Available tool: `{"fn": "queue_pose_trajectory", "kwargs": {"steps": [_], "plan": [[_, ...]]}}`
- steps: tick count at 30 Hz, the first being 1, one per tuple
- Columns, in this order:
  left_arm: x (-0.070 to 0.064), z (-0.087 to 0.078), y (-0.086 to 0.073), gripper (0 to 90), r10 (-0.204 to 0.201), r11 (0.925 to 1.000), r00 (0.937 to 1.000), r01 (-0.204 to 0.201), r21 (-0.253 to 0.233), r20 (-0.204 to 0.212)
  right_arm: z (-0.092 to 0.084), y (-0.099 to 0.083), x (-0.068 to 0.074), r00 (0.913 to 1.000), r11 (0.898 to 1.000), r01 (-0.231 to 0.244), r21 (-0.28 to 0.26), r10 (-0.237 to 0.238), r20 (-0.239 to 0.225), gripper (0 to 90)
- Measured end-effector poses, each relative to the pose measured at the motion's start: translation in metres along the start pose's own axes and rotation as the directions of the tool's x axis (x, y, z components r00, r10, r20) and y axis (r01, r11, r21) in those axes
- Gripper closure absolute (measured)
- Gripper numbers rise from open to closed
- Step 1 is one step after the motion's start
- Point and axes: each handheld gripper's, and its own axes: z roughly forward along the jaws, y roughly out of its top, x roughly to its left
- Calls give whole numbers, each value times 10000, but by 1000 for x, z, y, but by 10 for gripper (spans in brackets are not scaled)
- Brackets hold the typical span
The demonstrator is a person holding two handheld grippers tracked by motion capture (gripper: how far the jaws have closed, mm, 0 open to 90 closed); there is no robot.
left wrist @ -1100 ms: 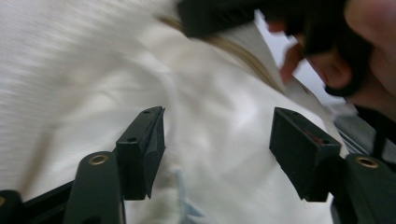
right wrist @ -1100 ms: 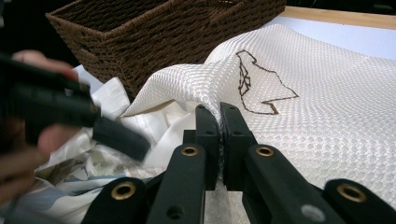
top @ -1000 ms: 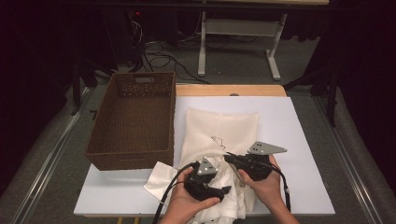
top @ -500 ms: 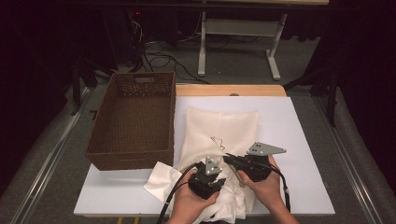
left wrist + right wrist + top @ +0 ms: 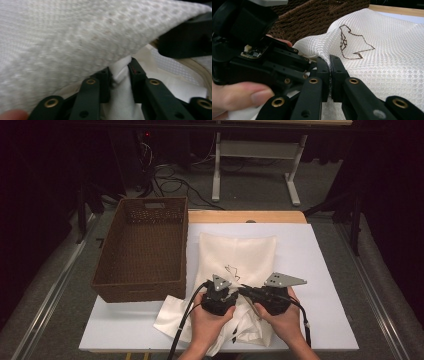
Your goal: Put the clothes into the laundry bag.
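White mesh cloth (image 5: 235, 265): we find it on the tabletop (image 5: 320, 270), its near fold pinched between both tongs. Left tongs (image 5: 120, 75): lately closing, then easing, still gripping a fold. Right tongs (image 5: 329, 72): clenched on its edge; wicker basket (image 5: 142, 245) beyond the left tongs.

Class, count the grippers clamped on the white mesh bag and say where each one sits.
2. The left gripper pinches the white mesh bag at its near end; the right gripper grips it just beside.
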Motion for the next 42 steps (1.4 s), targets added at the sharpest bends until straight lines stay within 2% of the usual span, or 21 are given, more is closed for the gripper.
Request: {"fn": "queue_pose_trajectory", "kwargs": {"steps": [2,3,7,9,11,12,13,14,16,17,20,22,23,24,27,31,35,37,38,40,42], "plan": [[0,-5,1,627,5,10000,9996,-5,13,271,-1,0,-2,10000,10000,-4,-47,4,-13,885],[0,-9,2,546,13,10000,9990,-14,29,441,-1,0,-3,10000,10000,-70,-24,70,0,885],[1,-28,1,348,318,9990,9928,-351,265,1155,0,-1,-4,10000,10000,-76,13,76,38,885],[0,-38,-3,302,514,9972,9867,-590,455,1545,0,-1,-5,10000,10000,-81,1,81,31,884],[-2,-41,-8,281,632,9945,9830,-766,719,1724,0,-1,-5,9999,9999,-104,15,104,43,885],[-4,-42,-12,278,747,9921,9826,-904,864,1703,0,-2,-5,9999,10000,-93,17,93,45,885],[-5,-42,-16,277,827,9917,9852,-962,849,1501,0,-2,-5,10000,10000,-94,4,94,30,884],[-5,-41,-19,295,803,9922,9881,-918,843,1310,1,-2,-5,9999,9999,-102,9,102,42,885],[-3,-33,-25,317,486,9901,9900,-652,1241,1325,1,-2,-4,9999,9999,-107,26,107,73,885],[-4,-28,-28,327,528,9880,9907,-701,1373,1257,1,-1,-3,9999,9999,-116,23,116,64,885],[-10,-22,-31,508,1170,9812,9915,-1242,1475,567,1,-2,-2,10000,10000,-54,35,54,64,884],[-10,-23,-30,683,1044,9857,9936,-1091,1283,430,2,-2,-2,10000,10000,-64,38,64,54,884],[-10,-23,-29,742,935,9877,9947,-982,1217,438,2,-2,-2,10000,10000,-59,-3,59,22,884],[-10,-24,-27,756,825,9898,9957,-867,1134,414,2,-2,-1,10000,10000,-38,7,38,9,885],[-12,-26,-22,769,707,9943,9972,-723,777,243,2,-1,2,10000,10000,56,-26,-56,-30,885],[-13,-27,-11,767,276,9995,9996,-275,163,-60,2,0,4,9999,9999,95,-84,-96,-95,884],[-12,-20,-5,763,-86,9989,9994,71,-460,-321,0,0,3,10000,9999,44,-167,-45,-79,884],[-10,-11,-5,758,-92,9989,9994,76,-462,-345,0,0,3,10000,9999,23,-150,-24,-44,884],[-7,-3,-6,747,-76,9996,9996,69,-258,-267,0,0,3,10000,9999,37,-135,-37,-12,885],[-3,6,-8,690,-202,9998,9998,202,32,-41,1,-1,2,10000,10000,44,-73,-44,46,884],[-1,7,-8,608,-324,9995,9992,324,-16,228,1,-2,1,10000,10000,-11,-30,11,55,884]]}}
